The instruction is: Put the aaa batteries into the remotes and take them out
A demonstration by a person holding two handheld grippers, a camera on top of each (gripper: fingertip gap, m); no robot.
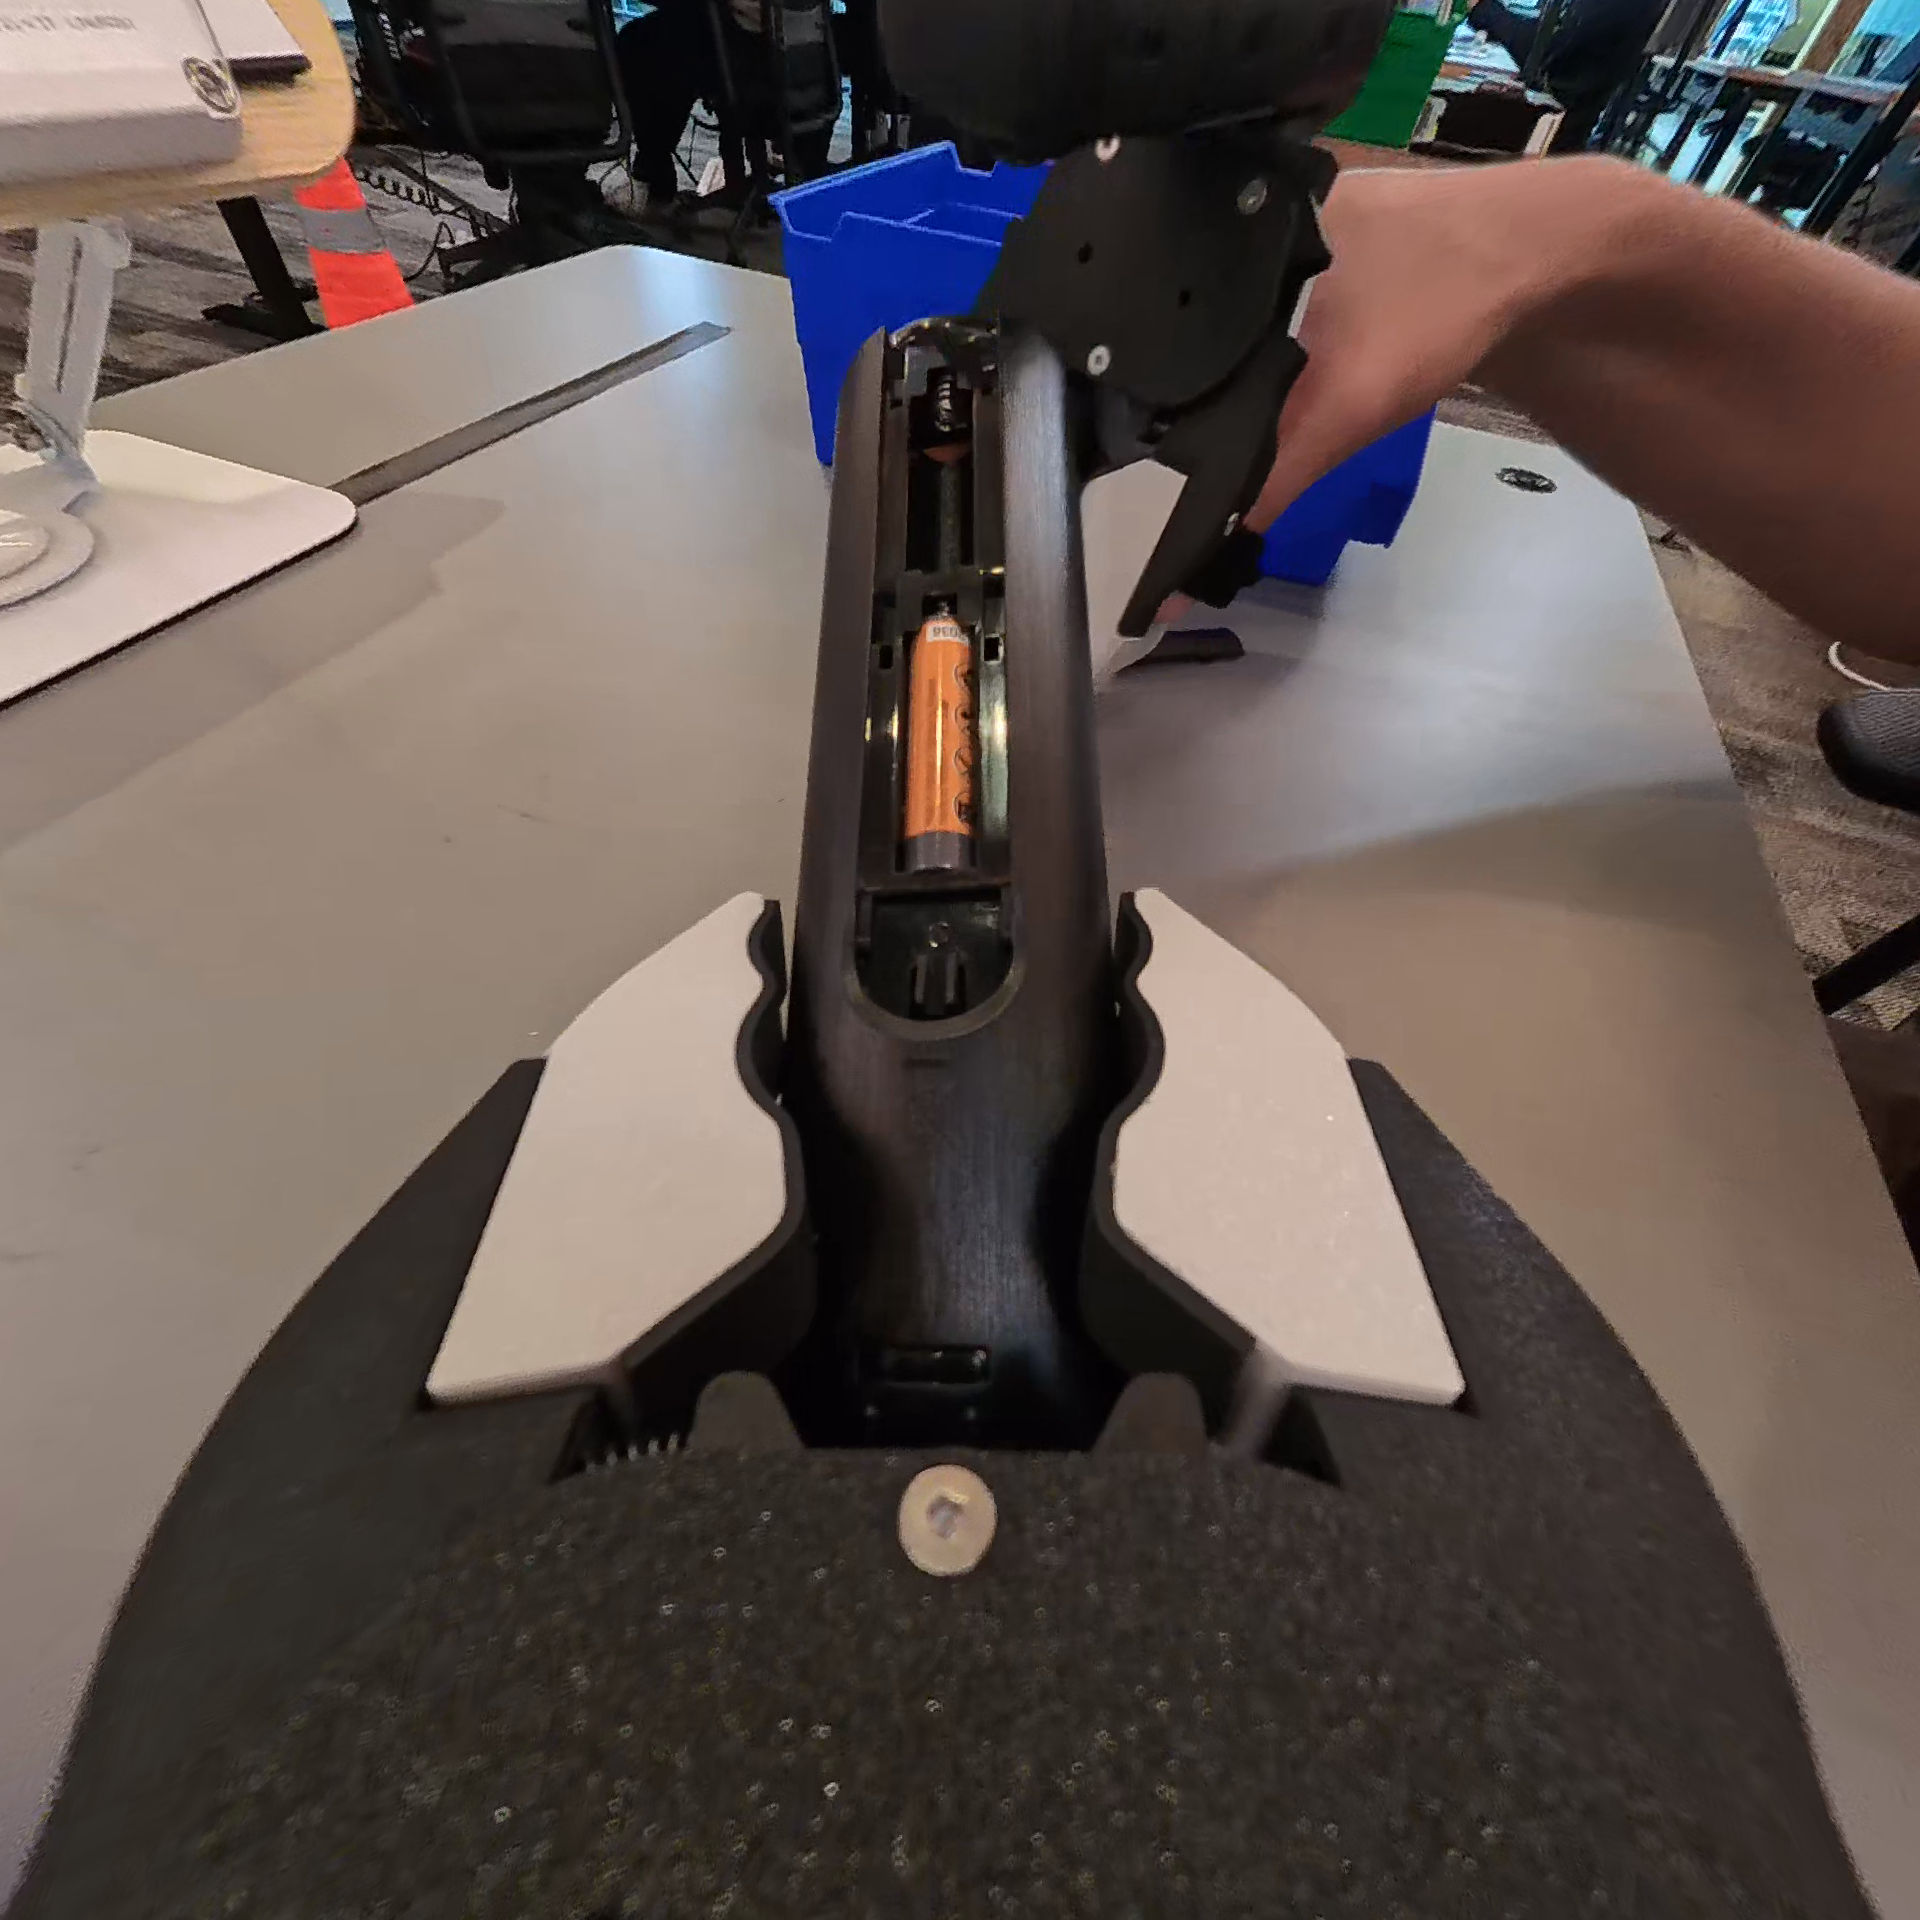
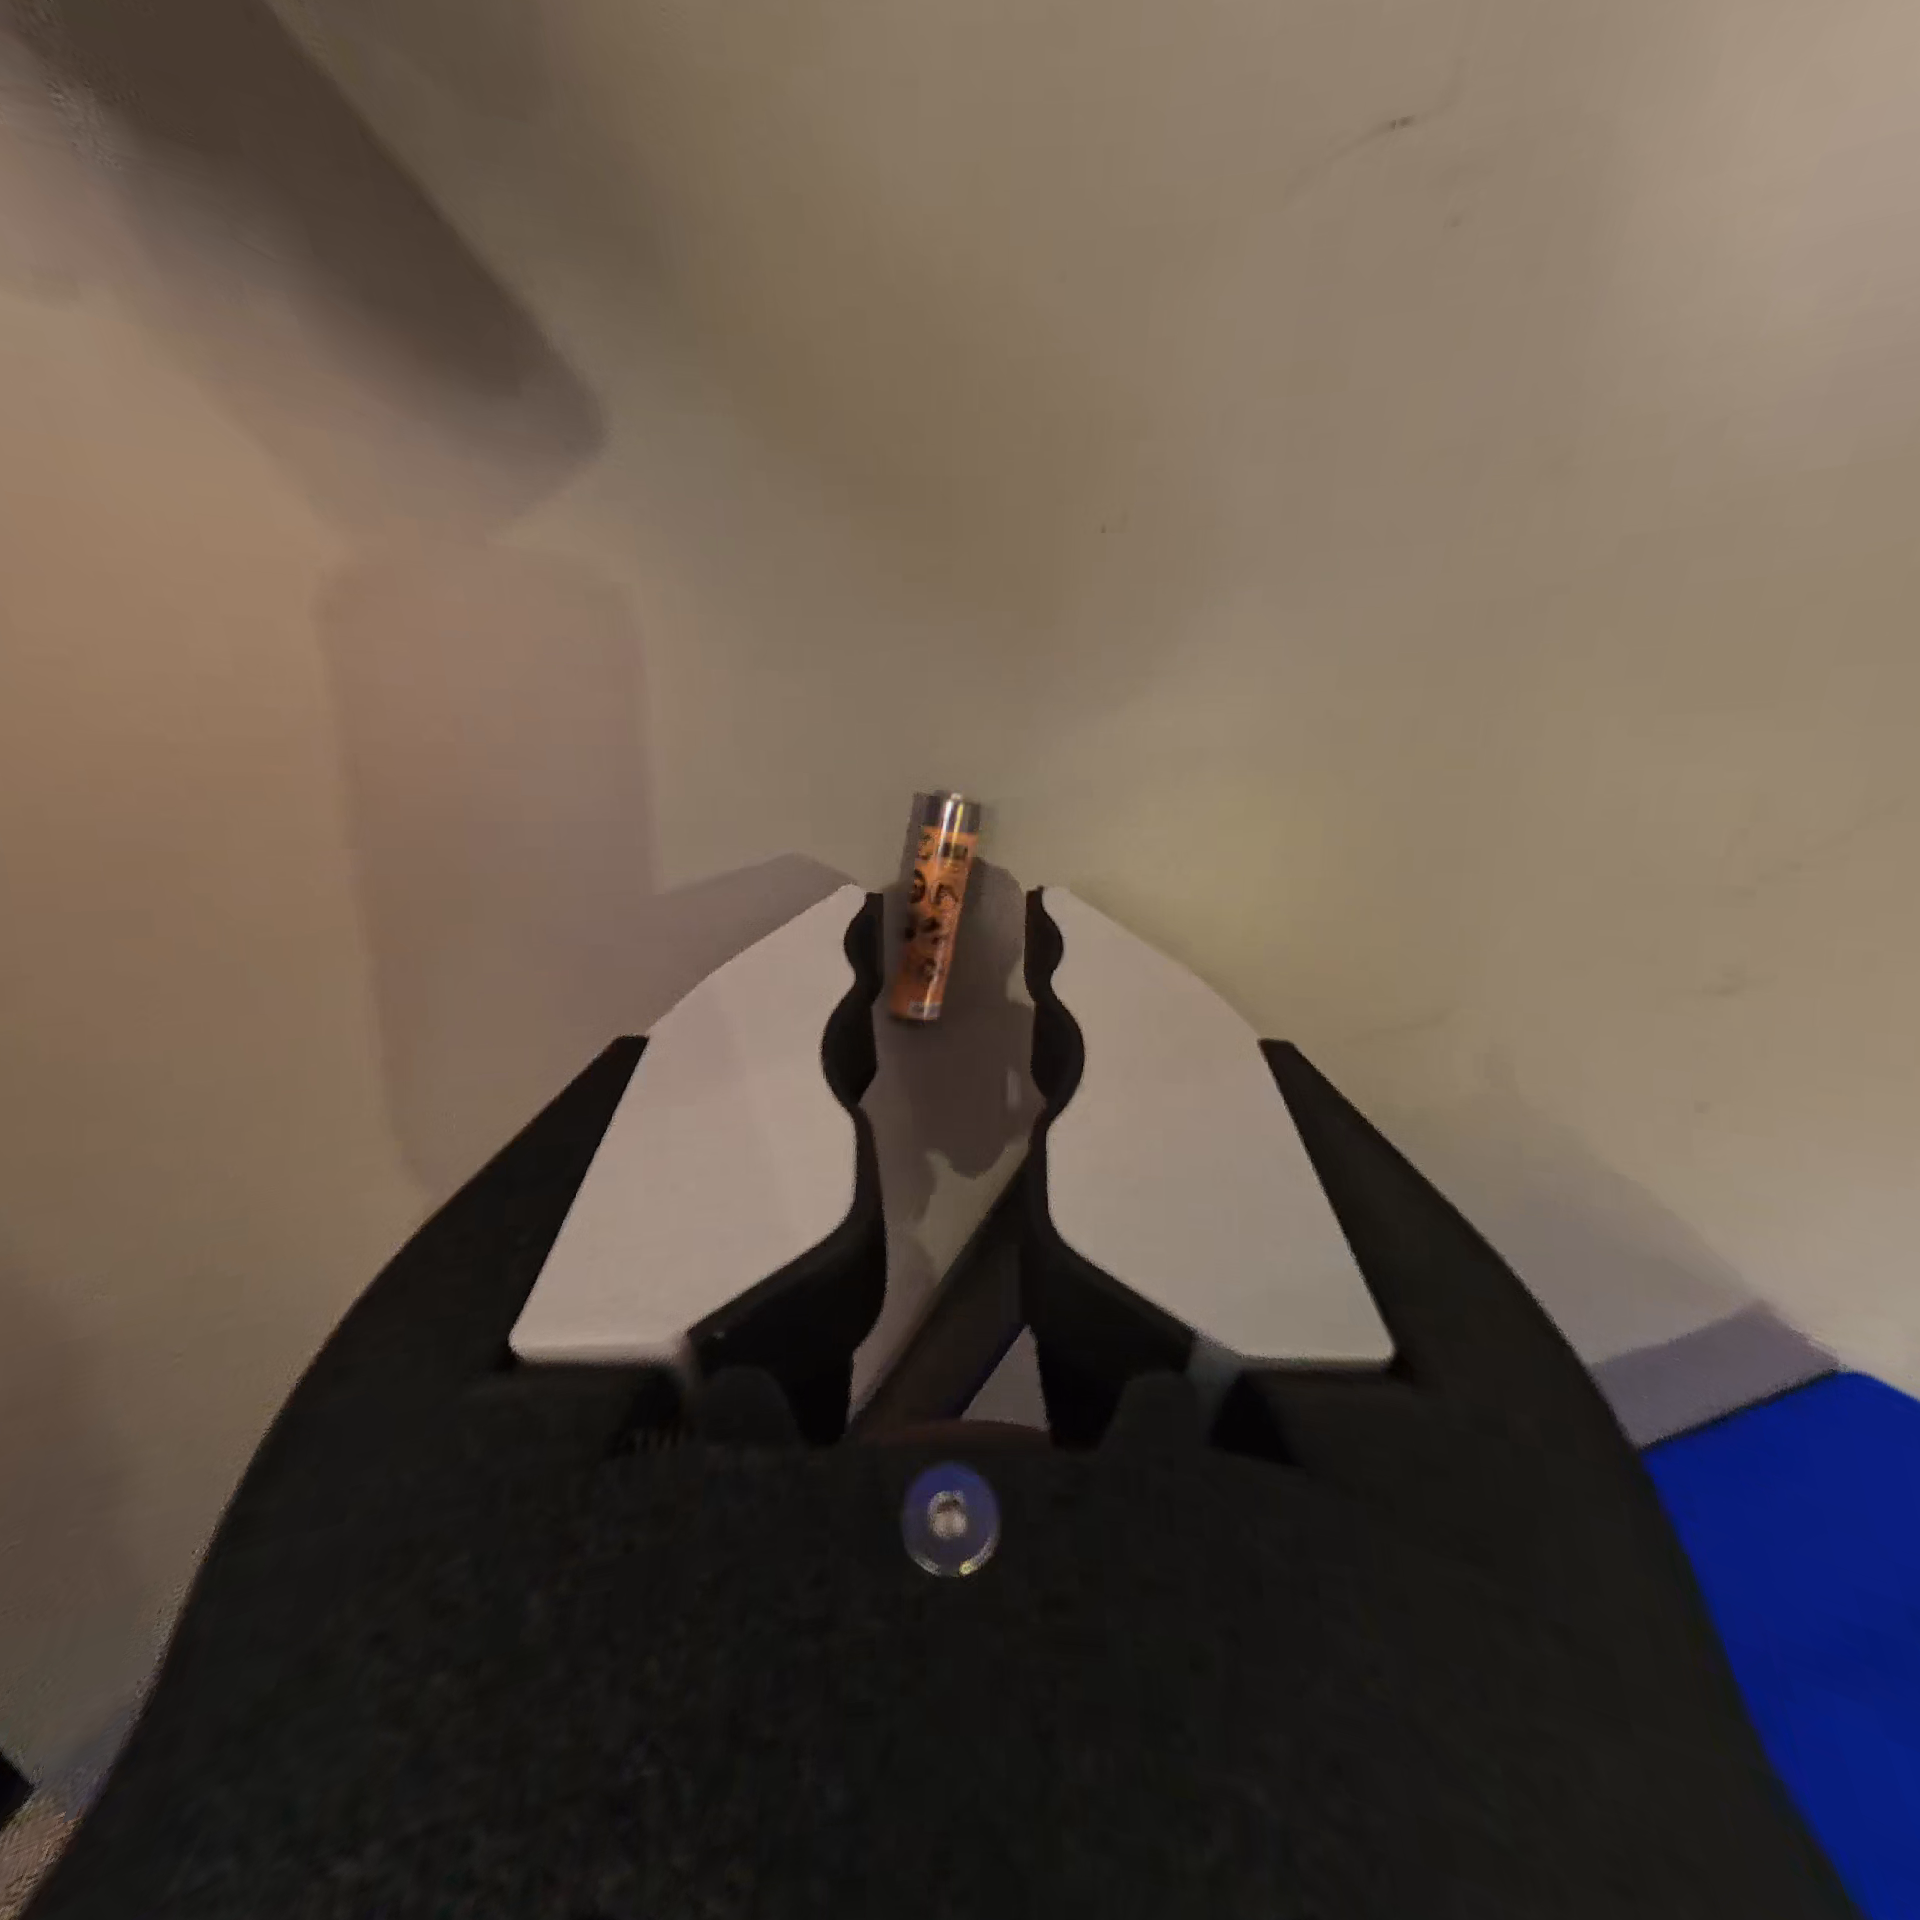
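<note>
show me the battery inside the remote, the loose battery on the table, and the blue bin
battery inside the remote [image 1: 940, 743], left wrist view, middle of its orange body.
loose battery [image 2: 937, 914], right wrist view, middle of its orange wrap.
blue bin [image 1: 894, 260], left wrist view, its near wall.

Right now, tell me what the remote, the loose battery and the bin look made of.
Remote: probably plastic, its black shell showing a fine brushed grain.
Loose battery lying on the table: orange printed wrap, likely over metal, with a shiny silver end.
Bin: likely moulded plastic, with an even glossy blue colour.
</note>
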